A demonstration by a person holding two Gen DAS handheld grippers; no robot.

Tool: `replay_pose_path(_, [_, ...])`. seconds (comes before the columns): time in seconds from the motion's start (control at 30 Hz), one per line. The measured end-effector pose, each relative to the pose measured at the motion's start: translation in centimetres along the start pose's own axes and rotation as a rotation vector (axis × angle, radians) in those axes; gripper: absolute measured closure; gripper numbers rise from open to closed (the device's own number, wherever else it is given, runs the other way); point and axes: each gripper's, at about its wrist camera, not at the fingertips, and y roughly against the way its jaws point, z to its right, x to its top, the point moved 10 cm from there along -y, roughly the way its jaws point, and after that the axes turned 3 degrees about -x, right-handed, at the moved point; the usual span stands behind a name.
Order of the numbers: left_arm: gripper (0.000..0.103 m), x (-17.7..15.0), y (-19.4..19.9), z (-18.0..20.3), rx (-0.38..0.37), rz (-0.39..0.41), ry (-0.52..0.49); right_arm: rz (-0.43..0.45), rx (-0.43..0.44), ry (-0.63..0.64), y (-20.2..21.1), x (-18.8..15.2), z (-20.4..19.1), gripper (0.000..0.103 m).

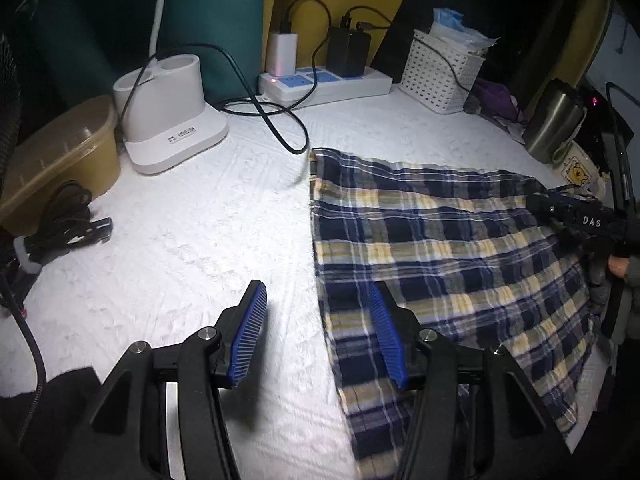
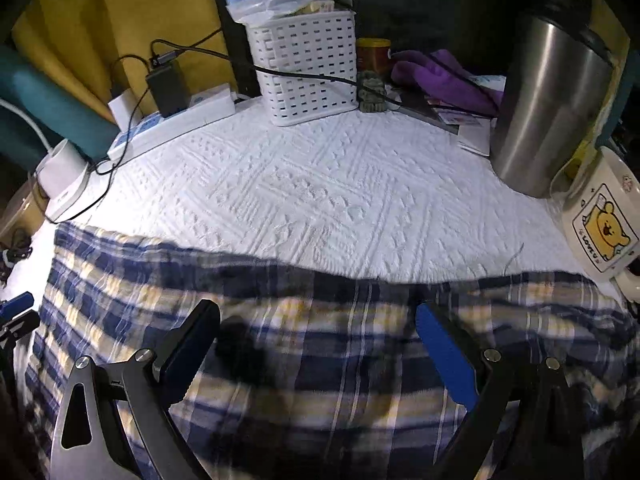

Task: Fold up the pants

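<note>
My left gripper (image 1: 318, 312) hovers with jaws spread and nothing between them — one blue pad over the white textured cover (image 1: 192, 232), the other over the left edge of the plaid pants (image 1: 440, 248); the pants lie flat on that cover, right of centre; my right gripper (image 2: 318, 336) stands above the cloth, jaws wide apart, pinching nothing; a steel flask (image 2: 548, 96) and a white basket (image 2: 308, 64) stand beyond.

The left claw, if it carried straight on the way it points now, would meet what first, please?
Probably the white table cover right beside the plaid pants' left edge; the left claw stands open and empty, though depth is unclear.
</note>
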Motion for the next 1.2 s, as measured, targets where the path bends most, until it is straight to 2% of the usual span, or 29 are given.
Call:
replay_pose_path(0.2, [0.050, -0.9, 1.2, 1.9, -0.045, 0.014, 0.011, 0.026, 0.021, 0.027, 2.1, -1.3, -1.3, 0.004])
replay_pose_path(0.37, [0.050, -2.7, 1.2, 2.9, -0.076, -0.011, -0.002, 0.039, 0.046, 0.091, 3.9, -3.3, -3.5, 0.004])
replay_pose_path(0.43, [0.054, -3.3, 1.0, 3.1, -0.078, -0.016, -0.014, 0.037, 0.047, 0.112, 4.3, -4.2, -4.2, 0.004])
replay_pose_path(0.47, [0.058, -3.7, 0.7, 3.0, -0.069, -0.024, -0.021, 0.032, 0.046, 0.124, 4.4, -4.8, -4.5, 0.004])
replay_pose_path(0.53, [0.073, -4.0, 0.7, 2.6, -0.035, -0.008, -0.043, 0.012, 0.039, 0.145, 4.2, -6.1, -4.9, 0.004])
replay_pose_path(0.6, [0.080, -4.1, 0.7, 2.2, -0.016, 0.003, -0.052, -0.002, 0.018, 0.162, 4.0, -7.2, -4.9, 0.004])
replay_pose_path(0.73, [0.081, -4.2, 0.9, 1.7, 0.017, 0.004, -0.062, -0.015, -0.020, 0.202, 4.1, -9.4, -4.3, 0.004])
replay_pose_path(0.87, [0.081, -4.2, 1.9, 1.1, 0.064, 0.004, -0.039, -0.020, -0.034, 0.186, 5.3, -11.0, -3.2, 0.004])
replay_pose_path(0.97, [0.081, -3.4, 3.9, 2.9, 0.025, 0.063, -0.051, -0.021, -0.050, 0.170, 6.2, -11.8, -2.1, 0.004])
replay_pose_path(1.03, [0.081, -3.2, 4.9, 5.2, -0.033, 0.091, -0.069, -0.020, -0.055, 0.162, 6.7, -12.4, -1.7, 0.004])
replay_pose_path(1.13, [0.081, -4.2, 4.7, 9.5, -0.134, 0.079, -0.117, -0.014, -0.054, 0.158, 7.3, -12.9, -1.6, 0.004])
replay_pose_path(1.2, [0.081, -5.1, 3.8, 11.6, -0.160, 0.048, -0.138, -0.001, -0.051, 0.149, 7.7, -12.9, -1.6, 0.004])
